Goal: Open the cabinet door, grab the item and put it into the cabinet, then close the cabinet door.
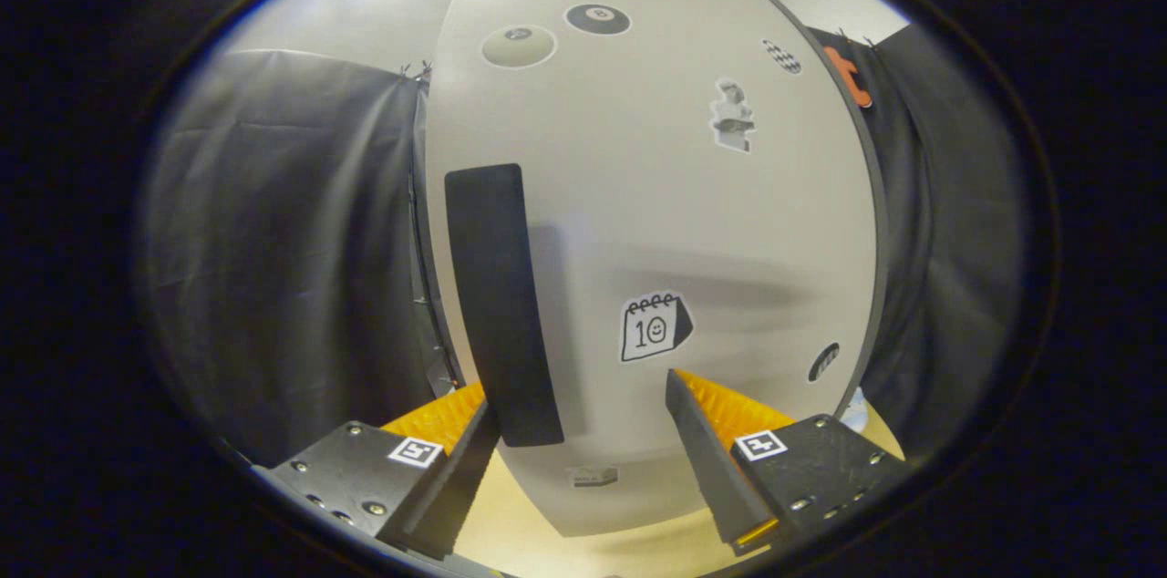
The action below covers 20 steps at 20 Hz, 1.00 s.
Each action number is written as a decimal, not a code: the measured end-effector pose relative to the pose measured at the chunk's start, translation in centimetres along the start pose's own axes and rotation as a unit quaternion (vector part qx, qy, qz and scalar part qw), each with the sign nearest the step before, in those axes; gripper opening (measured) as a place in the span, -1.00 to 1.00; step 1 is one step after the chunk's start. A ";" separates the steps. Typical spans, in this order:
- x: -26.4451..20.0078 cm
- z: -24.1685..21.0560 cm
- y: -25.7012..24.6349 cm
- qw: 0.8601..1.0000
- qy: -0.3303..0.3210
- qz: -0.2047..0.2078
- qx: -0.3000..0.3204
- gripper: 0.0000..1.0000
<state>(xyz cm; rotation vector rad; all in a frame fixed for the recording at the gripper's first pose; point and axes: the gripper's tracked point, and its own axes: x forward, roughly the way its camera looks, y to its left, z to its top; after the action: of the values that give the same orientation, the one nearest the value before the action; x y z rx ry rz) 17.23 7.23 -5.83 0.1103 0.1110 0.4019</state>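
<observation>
A white cabinet door (656,222) with several stickers on it stands right ahead of my gripper (583,409). Along its left edge runs a tall black handle (500,304), whose lower end reaches down beside my left finger (456,459). My fingers stand apart, and the gripper is open, with only the door's face showing between them. The handle lies just inside the left finger; whether it touches the finger I cannot tell. The door looks shut against the cabinet.
Black cloth walls (292,259) hang on both sides of the cabinet. A light wooden tabletop (583,546) shows below the door, under my fingers. At the cabinet's lower right corner a small pale object (855,414) peeks out.
</observation>
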 end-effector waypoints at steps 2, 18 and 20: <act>0.9 0.1 0.4 1.000 0.001 0.001 -0.002 1.00; 5.3 0.5 2.5 0.998 -0.017 -0.057 -0.004 1.00; 5.5 0.5 2.6 0.998 -0.022 -0.065 -0.004 1.00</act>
<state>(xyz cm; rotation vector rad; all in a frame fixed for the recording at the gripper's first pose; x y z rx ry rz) 21.30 11.78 -5.50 0.1038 0.0733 0.2705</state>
